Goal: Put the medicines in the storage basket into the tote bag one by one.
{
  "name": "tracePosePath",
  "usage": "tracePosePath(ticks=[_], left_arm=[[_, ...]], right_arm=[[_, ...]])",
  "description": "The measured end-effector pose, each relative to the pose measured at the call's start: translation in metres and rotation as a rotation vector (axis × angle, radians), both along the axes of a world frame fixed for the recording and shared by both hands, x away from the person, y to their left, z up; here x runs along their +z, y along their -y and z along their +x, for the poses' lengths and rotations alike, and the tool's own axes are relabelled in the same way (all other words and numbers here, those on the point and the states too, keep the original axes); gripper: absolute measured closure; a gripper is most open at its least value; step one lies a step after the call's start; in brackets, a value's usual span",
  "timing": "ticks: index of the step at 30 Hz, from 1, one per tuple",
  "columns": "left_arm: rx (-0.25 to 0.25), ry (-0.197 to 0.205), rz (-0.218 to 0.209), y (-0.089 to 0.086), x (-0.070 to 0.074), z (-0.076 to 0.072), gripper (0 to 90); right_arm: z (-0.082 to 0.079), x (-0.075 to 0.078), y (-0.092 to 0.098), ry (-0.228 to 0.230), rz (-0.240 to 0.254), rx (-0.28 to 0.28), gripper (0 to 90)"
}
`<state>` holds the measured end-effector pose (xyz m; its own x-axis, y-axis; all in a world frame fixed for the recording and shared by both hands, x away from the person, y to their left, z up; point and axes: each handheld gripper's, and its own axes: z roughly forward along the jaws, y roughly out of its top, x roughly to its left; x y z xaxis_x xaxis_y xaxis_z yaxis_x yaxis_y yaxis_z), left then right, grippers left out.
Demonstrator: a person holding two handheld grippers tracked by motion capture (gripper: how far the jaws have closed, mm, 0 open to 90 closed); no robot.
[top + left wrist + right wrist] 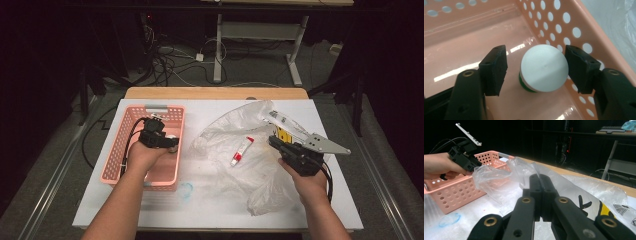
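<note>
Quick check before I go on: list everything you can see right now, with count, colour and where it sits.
basket: one, pink, perforated, left part of the table.
jar: one, white lid, green band below, upright in the basket by its holed wall.
plastic bag: one, clear, crumpled, right of centre.
tube: one, white with red cap, lying on the bag.
table: one, white top.
left gripper: black, jaws either side of the jar's lid, not yet pressing.
right gripper: black, jaws shut at the bag's edge.
</note>
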<state>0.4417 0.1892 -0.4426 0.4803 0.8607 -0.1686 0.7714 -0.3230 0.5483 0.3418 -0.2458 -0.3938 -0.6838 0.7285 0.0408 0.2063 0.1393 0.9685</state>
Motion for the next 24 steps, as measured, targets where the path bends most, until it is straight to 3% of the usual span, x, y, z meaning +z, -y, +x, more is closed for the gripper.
tracePosePath(ticks=[11,24], left_arm=[[0.008,0.01,0.031,0.0078,-0.0014,0.0025,47.1],[0.002,0.018,0.053,0.0104,-0.0032,0.0024,48.5]], right_arm=[[-0.0005,0.0003,0.0004,0.001,0.0,0.0,90.0],[-0.0008,0.0006,0.0001,-0.001,0.0,0.0,90.0]])
